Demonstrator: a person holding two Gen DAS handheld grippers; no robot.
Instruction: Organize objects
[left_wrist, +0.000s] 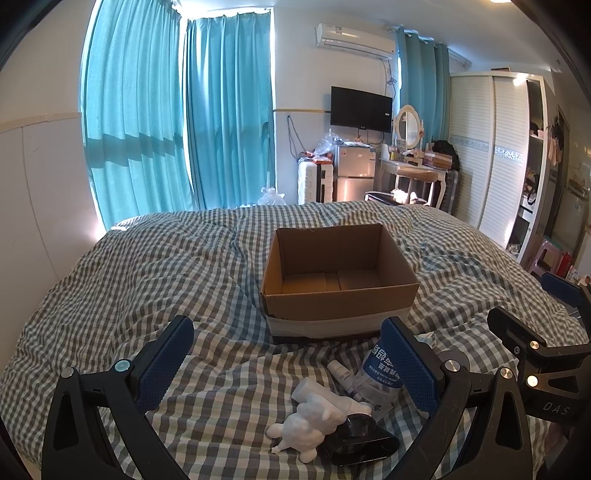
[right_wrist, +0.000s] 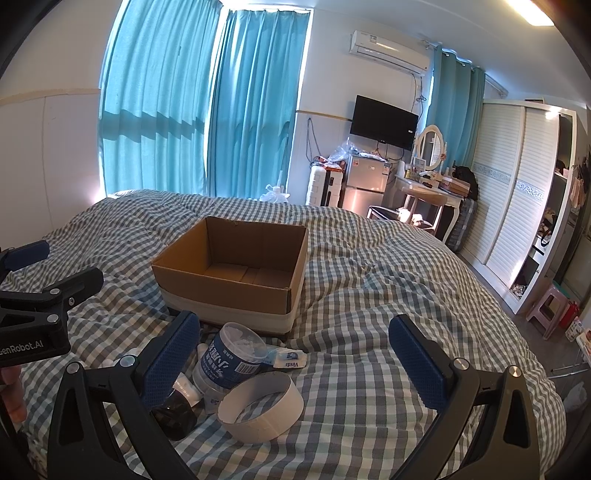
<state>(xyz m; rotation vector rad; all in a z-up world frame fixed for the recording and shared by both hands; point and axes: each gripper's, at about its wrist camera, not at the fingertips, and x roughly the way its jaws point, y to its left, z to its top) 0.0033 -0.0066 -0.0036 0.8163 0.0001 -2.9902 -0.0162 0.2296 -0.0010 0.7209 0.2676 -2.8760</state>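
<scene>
Both my left gripper (left_wrist: 284, 363) and right gripper (right_wrist: 295, 360) are spread wide, holding nothing. White figurine (left_wrist: 308, 428) lies at 6 o'clock of the empty cardboard box (left_wrist: 338, 295). Looks light, rigid, probably fragile; I'd grip across its torso.

Teal curtains (left_wrist: 177, 110), white wardrobe (left_wrist: 491, 155)

Daylight glows through the teal curtains (left_wrist: 177, 110) far ahead of the tongs, a ceiling lamp (right_wrist: 532, 11) flares upper right, and fisheye bending darkens every sharp frame's corners.
</scene>
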